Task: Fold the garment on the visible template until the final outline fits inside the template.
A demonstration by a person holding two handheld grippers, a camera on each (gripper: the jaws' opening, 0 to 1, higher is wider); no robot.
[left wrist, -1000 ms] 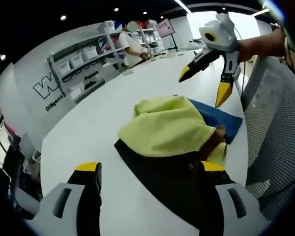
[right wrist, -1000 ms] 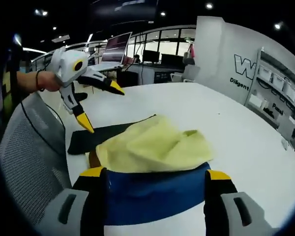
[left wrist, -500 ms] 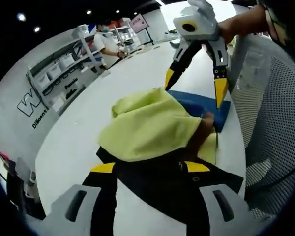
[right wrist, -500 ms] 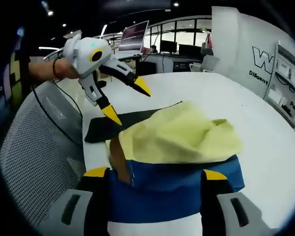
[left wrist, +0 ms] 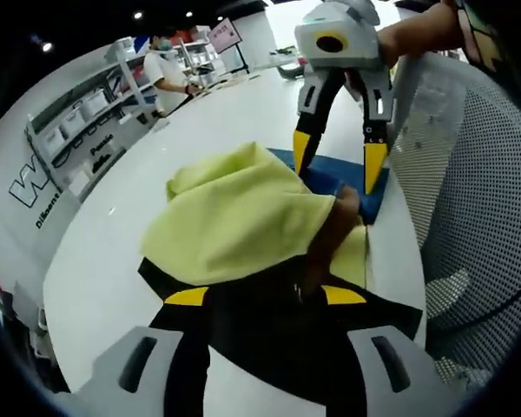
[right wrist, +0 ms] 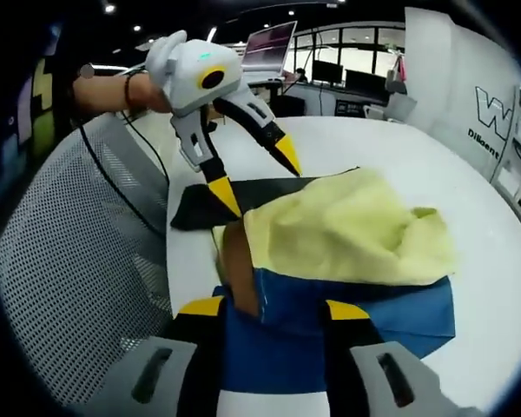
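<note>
Garment across white table

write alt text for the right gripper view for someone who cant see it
A crumpled yellow garment lies on a white table, overlapping a blue panel near the camera and a black panel beyond. The right gripper stands open over the blue panel, and the left gripper hangs open over the black one.

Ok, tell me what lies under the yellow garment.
The yellow garment lies across a blue panel at one end and a black panel at the other, both flat on the white table. Where those panels meet is covered, so it cannot be seen.
</note>
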